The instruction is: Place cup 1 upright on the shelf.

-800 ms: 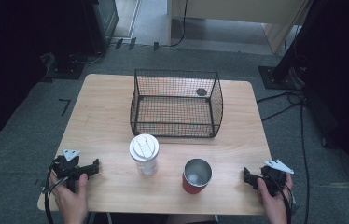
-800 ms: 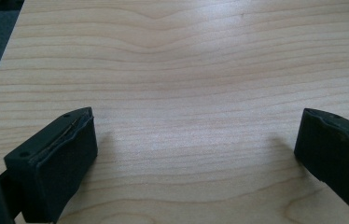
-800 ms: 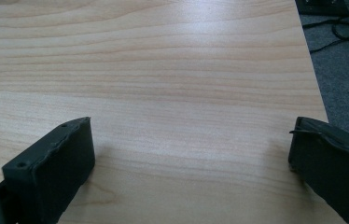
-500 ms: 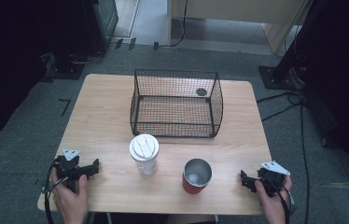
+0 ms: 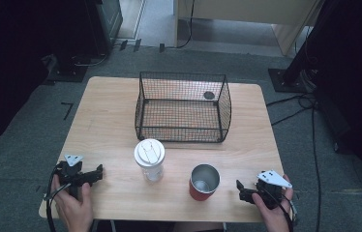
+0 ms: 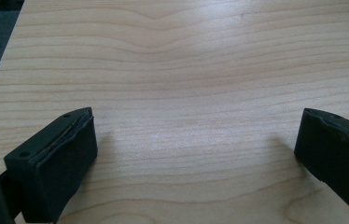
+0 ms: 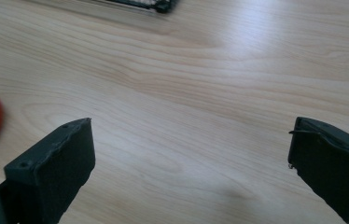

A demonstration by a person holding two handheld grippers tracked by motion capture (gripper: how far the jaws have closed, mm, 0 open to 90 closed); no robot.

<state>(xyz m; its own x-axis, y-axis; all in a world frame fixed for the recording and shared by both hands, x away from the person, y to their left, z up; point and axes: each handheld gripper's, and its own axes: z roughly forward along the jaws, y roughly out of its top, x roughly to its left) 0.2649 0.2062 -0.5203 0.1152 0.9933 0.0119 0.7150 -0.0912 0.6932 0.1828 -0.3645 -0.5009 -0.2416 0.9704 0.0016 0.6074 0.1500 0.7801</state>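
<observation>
Wood worktop [image 5: 106, 121] on grey carpet. Black wire basket [image 5: 183, 107] sits centre-back, empty apart from a dark round spot at its far right. In front: clear cup with white lid [image 5: 149, 159], upright; red metal-lined cup [image 5: 203, 182] to its right, upright, apart. Left gripper [image 5: 97, 172] near-left edge, jaws spread wide, nothing between. Right gripper [image 5: 240, 190] near-right, just beside red cup, jaws also wide apart, empty.

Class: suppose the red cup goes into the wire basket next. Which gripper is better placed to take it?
Probably the right gripper: it rests open beside the red cup, while the lidded cup stands between it and the left gripper.
</observation>
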